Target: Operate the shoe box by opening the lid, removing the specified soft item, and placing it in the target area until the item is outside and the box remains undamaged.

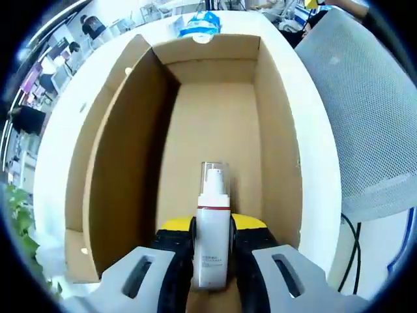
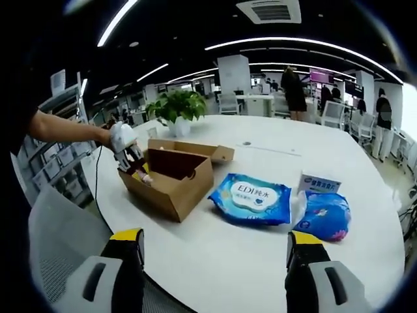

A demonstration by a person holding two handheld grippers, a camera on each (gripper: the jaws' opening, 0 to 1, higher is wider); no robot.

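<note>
Left gripper (image 1: 213,251) clamps the white red-banded pump bottle (image 1: 212,231) upright over the open brown cardboard shoe box (image 1: 280,150), apparently for lifting out. Right gripper (image 2: 208,261) hangs wide open, well back.

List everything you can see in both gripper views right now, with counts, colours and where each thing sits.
Cardboard box: one, brown, open, on the table's left part.
Spray bottle: one, white with a clear cap, held over the open box.
Wipes pack: one, blue, flat on the table, right of the box.
Blue bag: one, right of the wipes pack.
Small white carton: one, behind the blue bag.
Potted plant: one, green, at the table's far edge.
Table: one, white.
Mesh chair: one, grey, beside the table.
Left hand-held gripper: shut on the spray bottle.
Right hand-held gripper: open, above the table.
</note>
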